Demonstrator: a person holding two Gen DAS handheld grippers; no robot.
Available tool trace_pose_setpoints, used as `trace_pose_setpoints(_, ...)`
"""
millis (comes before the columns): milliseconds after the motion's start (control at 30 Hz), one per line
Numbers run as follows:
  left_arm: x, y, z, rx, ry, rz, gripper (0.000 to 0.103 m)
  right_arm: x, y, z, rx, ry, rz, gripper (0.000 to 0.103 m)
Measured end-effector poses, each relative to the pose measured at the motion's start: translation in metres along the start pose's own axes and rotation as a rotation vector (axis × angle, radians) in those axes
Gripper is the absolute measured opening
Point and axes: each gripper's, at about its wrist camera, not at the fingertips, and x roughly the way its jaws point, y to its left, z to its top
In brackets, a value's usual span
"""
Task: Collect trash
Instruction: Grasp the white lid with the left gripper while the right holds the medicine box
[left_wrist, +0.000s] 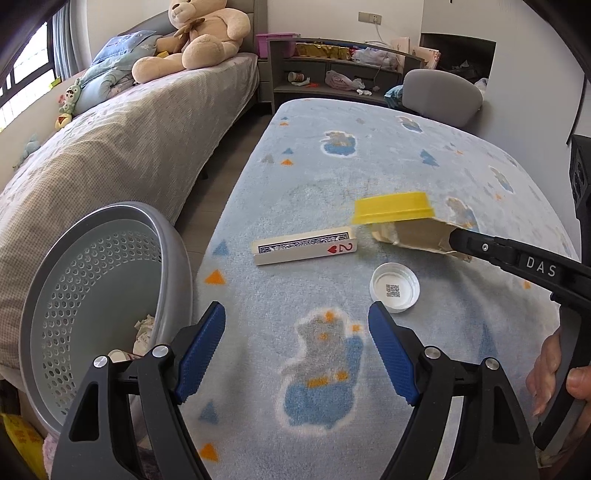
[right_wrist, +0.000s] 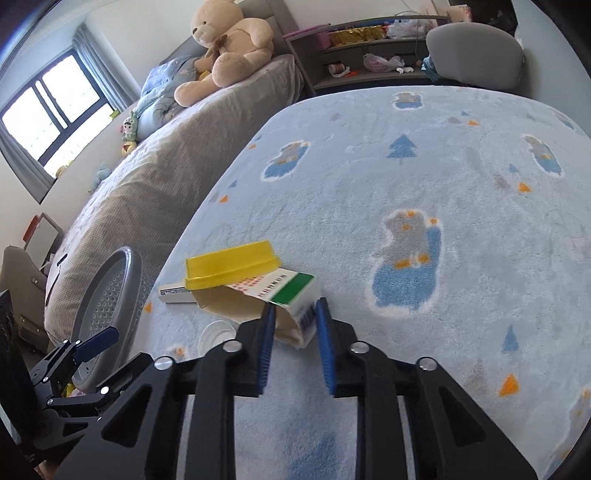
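A torn cardboard carton (right_wrist: 291, 295) with a green stripe lies on the blue blanket, and my right gripper (right_wrist: 295, 308) is shut on its crumpled end. A yellow plastic lid (right_wrist: 232, 264) rests against the carton's far end. In the left wrist view the right gripper (left_wrist: 456, 240) comes in from the right, pinching the carton (left_wrist: 413, 234) below the yellow lid (left_wrist: 393, 206). My left gripper (left_wrist: 297, 317) hovers open over the blanket with nothing between its pads. A playing-card box (left_wrist: 304, 249) and a white bottle cap (left_wrist: 394, 288) lie just ahead of it.
A grey perforated basket (left_wrist: 99, 295) stands tilted at the blanket's left edge with crumpled paper inside. A grey-covered bed (left_wrist: 129, 147) with a teddy bear (left_wrist: 199, 37) runs along the left. A grey chair (left_wrist: 441, 92) and cluttered shelves (left_wrist: 332, 70) stand at the far end.
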Motion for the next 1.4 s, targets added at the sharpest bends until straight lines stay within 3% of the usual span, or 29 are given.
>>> trace_pose_setpoints(167,0.005,-0.015,0.001,0.016,0.008,-0.022,0.076,-0.008,-0.016,-0.001,0.039,-0.013,-0.031,0.016)
trace_pose_setpoints(1233,0.047,-0.052,0.012,0.025,0.061,-0.070,0.076,-0.046,-0.073,-0.014,0.139,-0.046,-0.204,0.015)
trace_pose_setpoints(1400,0.049,-0.052,0.014,0.023,0.063,-0.072,0.063,-0.049,-0.077,-0.014,0.150,-0.046,-0.222,0.015)
